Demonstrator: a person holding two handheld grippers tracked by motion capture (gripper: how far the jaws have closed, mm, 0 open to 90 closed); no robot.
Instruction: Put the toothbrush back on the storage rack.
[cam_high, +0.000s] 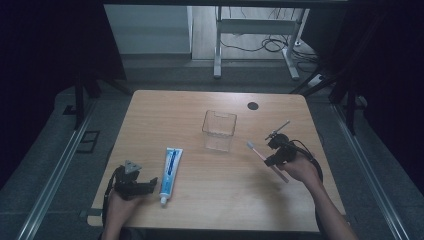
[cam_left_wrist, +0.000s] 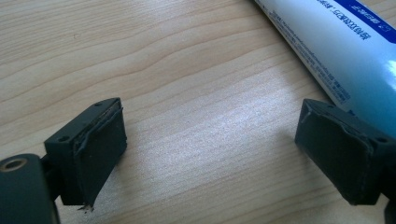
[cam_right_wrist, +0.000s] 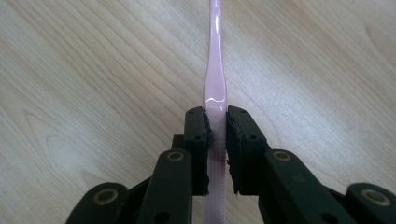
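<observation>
Near the front left corner of the wooden table (cam_high: 150, 107), the left gripper (cam_high: 150, 184) is held low in the person's left hand (cam_high: 119, 202), its grey three-cornered plate on top and its jaws pointing toward the right. In the left gripper view those jaws stand spread wide with bare wood grain between them, gripping nothing. Just beside them lies a toothpaste tube (cam_high: 170, 170), white and blue, flat on the table; its long axis runs nearly front to back, tilted slightly, with the white cap toward the front edge and the flat crimped end toward the far edge. In the left gripper view the tube's body (cam_left_wrist: 345, 51) crosses the upper right corner, close by the right-hand jaw. Farther right, around the middle of the table and toward its far edge, a clear plastic box (cam_high: 219, 130) stands open at the top. A small dark round spot (cam_high: 253, 105) marks the table near the far edge. Toward the right edge, the right gripper (cam_high: 274, 159) is held in the person's right hand (cam_high: 300, 170), clamped on a pink toothbrush (cam_high: 255, 150). The toothbrush lies on a diagonal, its bristled head pointing toward the clear box and its handle end toward the front right. In the right gripper view the jaws press on both sides of the pink handle (cam_right_wrist: 215, 88), which extends straight away above the wood.
</observation>
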